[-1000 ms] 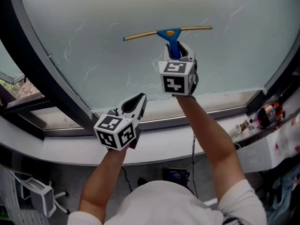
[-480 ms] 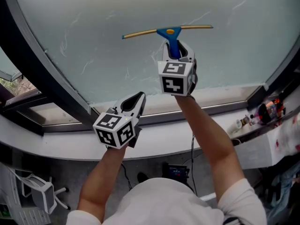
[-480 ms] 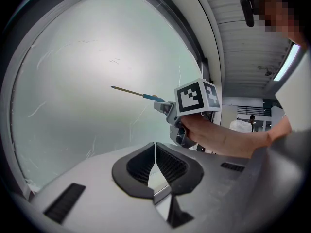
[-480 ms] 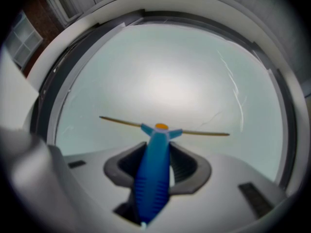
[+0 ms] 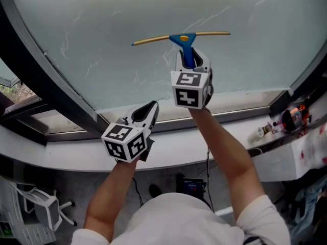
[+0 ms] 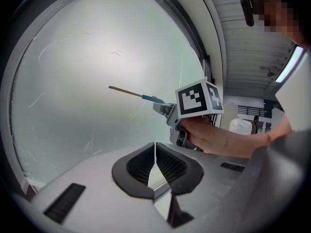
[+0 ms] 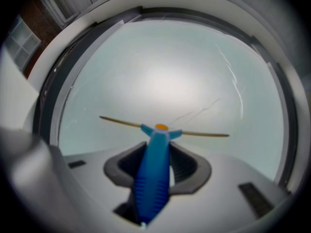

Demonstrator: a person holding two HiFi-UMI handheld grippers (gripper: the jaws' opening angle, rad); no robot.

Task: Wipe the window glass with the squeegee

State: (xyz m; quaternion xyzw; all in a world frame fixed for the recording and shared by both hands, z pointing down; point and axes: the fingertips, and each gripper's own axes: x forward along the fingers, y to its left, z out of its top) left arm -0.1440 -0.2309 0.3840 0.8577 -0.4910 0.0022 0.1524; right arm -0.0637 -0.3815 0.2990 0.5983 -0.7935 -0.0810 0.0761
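Far left, the dark window frame (image 5: pixel 48 78) runs diagonally down to the white sill (image 5: pixel 76 160). The left gripper (image 5: pixel 148 109) hangs low over that sill. Its jaws are pressed together with nothing in them, and it points up toward the glass (image 5: pixel 102 19), well short of it. Right of it and higher up, the right gripper (image 5: pixel 191 55) is clamped on the squeegee (image 5: pixel 182 37), with the blue handle (image 7: pixel 154 178) running straight out between the jaws. The thin yellowish blade (image 5: pixel 153 39) sits crosswise, its left end tipped slightly down. It looks laid on the frosty pane around mid-height. Faint streaks (image 5: pixel 66 42) and scratchy marks show on the glass either side of the blade. Far right, some small clutter (image 5: pixel 292 120) sits by the frame's other side, too small to make out.
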